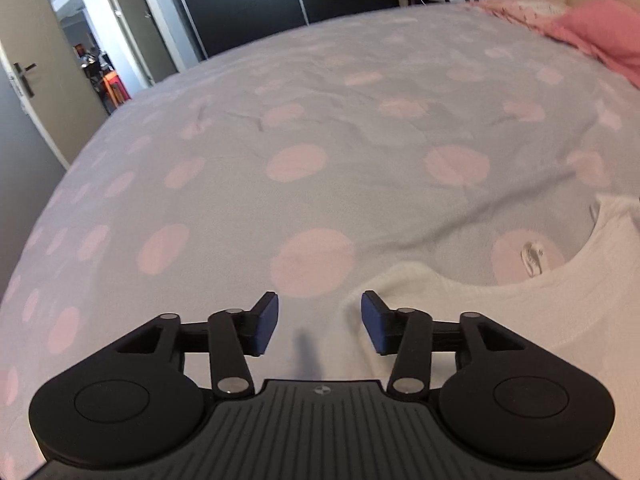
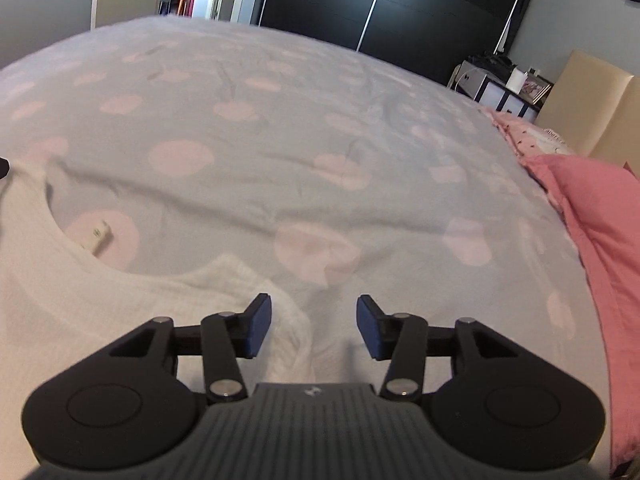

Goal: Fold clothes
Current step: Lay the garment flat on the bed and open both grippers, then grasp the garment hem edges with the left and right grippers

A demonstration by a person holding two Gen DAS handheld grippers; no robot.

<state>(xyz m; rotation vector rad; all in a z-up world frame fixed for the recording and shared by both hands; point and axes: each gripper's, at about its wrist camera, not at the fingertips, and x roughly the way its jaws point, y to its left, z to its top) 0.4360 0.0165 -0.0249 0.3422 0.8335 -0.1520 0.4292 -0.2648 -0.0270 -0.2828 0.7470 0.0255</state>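
Note:
A white ribbed top (image 1: pixel 532 312) lies flat on the bed, its curved neckline facing away from me, a small label (image 1: pixel 532 258) showing inside the neck. My left gripper (image 1: pixel 319 322) hovers open just over the top's left shoulder corner, nothing between its blue pads. In the right wrist view the same top (image 2: pixel 100 300) fills the lower left, with its label (image 2: pixel 96 236) in the neck opening. My right gripper (image 2: pixel 314 326) stands open above the top's right shoulder edge; the cloth lies under the left finger, not pinched.
The bed cover (image 1: pixel 320 168) is pale grey with pink dots and spreads wide ahead. Pink bedding (image 2: pixel 600 216) lies along the right side, with a beige headboard (image 2: pixel 592 100) behind. Dark wardrobe doors (image 2: pixel 360 4) and an open doorway (image 1: pixel 96 68) lie beyond the bed.

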